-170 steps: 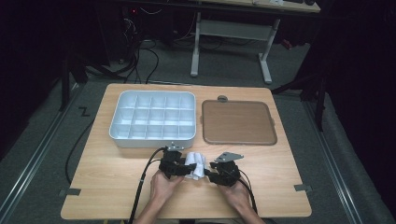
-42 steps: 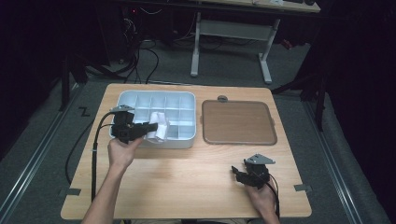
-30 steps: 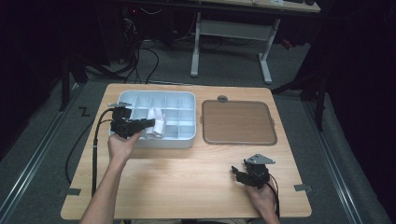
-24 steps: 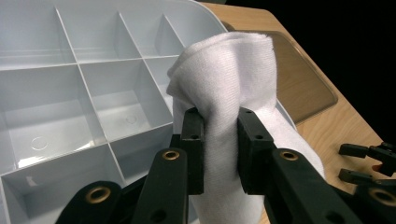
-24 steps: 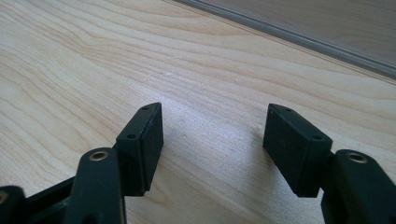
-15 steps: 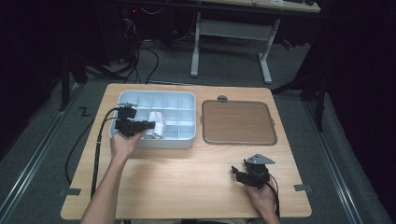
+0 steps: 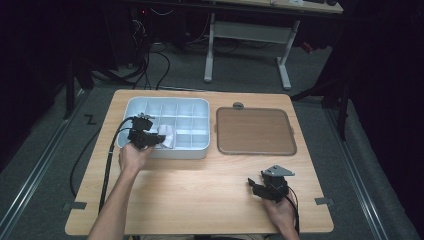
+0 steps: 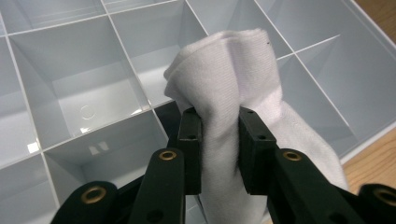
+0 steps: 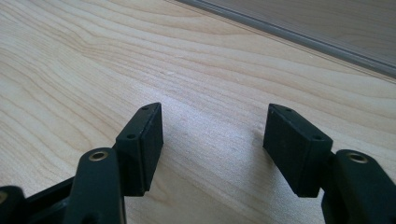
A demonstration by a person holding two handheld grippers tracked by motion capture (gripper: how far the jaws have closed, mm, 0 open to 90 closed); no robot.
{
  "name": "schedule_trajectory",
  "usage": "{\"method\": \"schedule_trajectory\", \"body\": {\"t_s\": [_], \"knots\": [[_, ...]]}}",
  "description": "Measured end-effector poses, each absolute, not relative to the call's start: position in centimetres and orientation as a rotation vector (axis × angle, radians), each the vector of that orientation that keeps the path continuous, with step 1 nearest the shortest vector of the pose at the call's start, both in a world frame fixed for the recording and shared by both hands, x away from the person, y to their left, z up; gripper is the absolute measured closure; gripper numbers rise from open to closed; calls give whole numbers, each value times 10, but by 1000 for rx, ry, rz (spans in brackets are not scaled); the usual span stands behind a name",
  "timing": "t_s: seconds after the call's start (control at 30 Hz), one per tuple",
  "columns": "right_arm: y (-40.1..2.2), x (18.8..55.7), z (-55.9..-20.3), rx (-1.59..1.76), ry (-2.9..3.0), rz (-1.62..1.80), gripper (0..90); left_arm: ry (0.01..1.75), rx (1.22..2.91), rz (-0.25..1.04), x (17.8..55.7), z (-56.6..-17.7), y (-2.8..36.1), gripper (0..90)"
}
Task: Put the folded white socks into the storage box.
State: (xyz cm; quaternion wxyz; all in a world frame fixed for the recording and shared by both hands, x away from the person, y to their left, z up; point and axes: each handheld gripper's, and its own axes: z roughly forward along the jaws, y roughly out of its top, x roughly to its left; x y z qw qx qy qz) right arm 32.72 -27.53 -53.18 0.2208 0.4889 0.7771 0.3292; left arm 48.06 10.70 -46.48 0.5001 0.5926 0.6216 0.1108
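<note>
Left gripper (image 8: 219, 140): I have it pinched on a white folded cloth (image 8: 233, 79), its jaws just easing apart, over the grey compartment tray (image 7: 200, 150) near its front edge. Cloth: light, soft, floppy; I grip mid-bundle. Right gripper (image 9: 212, 140): open, empty, resting on bench (image 7: 200, 195).

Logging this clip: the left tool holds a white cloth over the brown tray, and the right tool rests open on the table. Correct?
Not quite. The left tool holds the white cloth over the grey compartment box, not the brown tray, as the high view shows. The right tool is open.
</note>
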Motion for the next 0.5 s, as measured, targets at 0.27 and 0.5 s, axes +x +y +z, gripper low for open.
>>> {"method": "schedule_trajectory", "body": {"t_s": [0.27, 0.5], "knots": [[-275, 327, -532, 1352, 2148, 910, 381, 1498, 1512, 360, 480, -475, 99, 734], [-275, 327, -532, 1351, 2148, 910, 381, 1504, 1550, 393, 480, -477, 95, 735]]}}
